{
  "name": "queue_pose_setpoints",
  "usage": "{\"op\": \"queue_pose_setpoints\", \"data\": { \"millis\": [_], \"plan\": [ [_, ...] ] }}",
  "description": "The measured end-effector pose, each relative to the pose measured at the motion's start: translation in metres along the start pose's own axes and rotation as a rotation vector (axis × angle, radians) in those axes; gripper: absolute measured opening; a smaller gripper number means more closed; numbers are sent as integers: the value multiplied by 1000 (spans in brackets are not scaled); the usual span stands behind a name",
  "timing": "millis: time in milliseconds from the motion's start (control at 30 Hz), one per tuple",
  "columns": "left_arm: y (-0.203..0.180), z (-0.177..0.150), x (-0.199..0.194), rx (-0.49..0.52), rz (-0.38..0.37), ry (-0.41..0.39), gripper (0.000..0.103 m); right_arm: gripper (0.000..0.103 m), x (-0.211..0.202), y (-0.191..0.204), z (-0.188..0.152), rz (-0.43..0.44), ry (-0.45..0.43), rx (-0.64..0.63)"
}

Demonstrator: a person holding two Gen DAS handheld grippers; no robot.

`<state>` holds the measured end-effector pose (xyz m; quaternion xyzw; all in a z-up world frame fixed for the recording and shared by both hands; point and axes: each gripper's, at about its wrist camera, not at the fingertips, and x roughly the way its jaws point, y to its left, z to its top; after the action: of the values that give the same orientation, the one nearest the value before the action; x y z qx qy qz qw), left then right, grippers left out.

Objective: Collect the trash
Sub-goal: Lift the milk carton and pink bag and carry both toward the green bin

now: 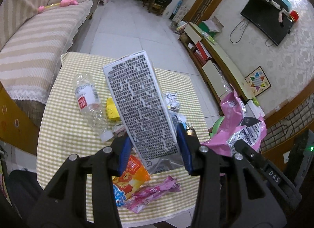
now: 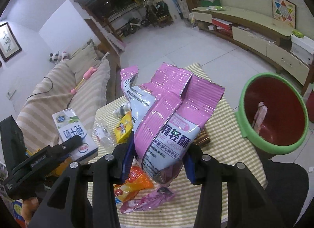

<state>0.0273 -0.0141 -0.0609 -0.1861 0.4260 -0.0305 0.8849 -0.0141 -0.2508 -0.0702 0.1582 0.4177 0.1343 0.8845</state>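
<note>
While the left gripper (image 1: 155,147) holds a tall milk carton (image 1: 141,106) by its lower end, its blue-padded jaws pressed against the carton's two sides, the right gripper (image 2: 159,159) has its jaws clamped on a crinkled pink snack bag (image 2: 168,118). The carton is a smooth rectangular box, one face packed with small black print, a grey folded seam at the bottom; it leans up off the desk (image 1: 58,130). In the right wrist view its white face with blue lettering shows at the left, partly covered by the other gripper's black arm. The bag is glossy foil, ribbed along its torn top edge, with a white panel of print; it hangs above the desk, and its lower end is hidden between the jaws.

The desk wears a woven cloth in a fine yellow-green check. On it lie a crushed clear plastic bottle (image 1: 88,100) with a red-and-white label, a small yellow box (image 1: 112,110), a wad of crumpled silvery foil (image 1: 172,100), an orange snack wrapper (image 1: 131,177) and a twisted pink wrapper (image 1: 153,192). The carton hides part of the yellow box and whatever lies behind it, and both orange and pink wrappers are partly cut off by the gripper frames.

Just beside the desk's right edge stands a round bin (image 2: 272,114), green-rimmed, dark red inside, with a pale scrap lying against its inner wall. A striped fabric sofa (image 1: 33,41) runs along the left.
</note>
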Motion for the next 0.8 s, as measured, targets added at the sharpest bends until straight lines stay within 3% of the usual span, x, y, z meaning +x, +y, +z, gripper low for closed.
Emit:
{"op": "queue_pose_setpoints", "data": {
  "millis": [500, 800],
  "plan": [
    [-31, 6, 6, 67, -26, 7, 42, 43, -18, -44, 14, -75, -74, 69],
    [-67, 7, 24, 134, -86, 32, 42, 43, -25, -73, 15, -128, -94, 125]
  ]
}}
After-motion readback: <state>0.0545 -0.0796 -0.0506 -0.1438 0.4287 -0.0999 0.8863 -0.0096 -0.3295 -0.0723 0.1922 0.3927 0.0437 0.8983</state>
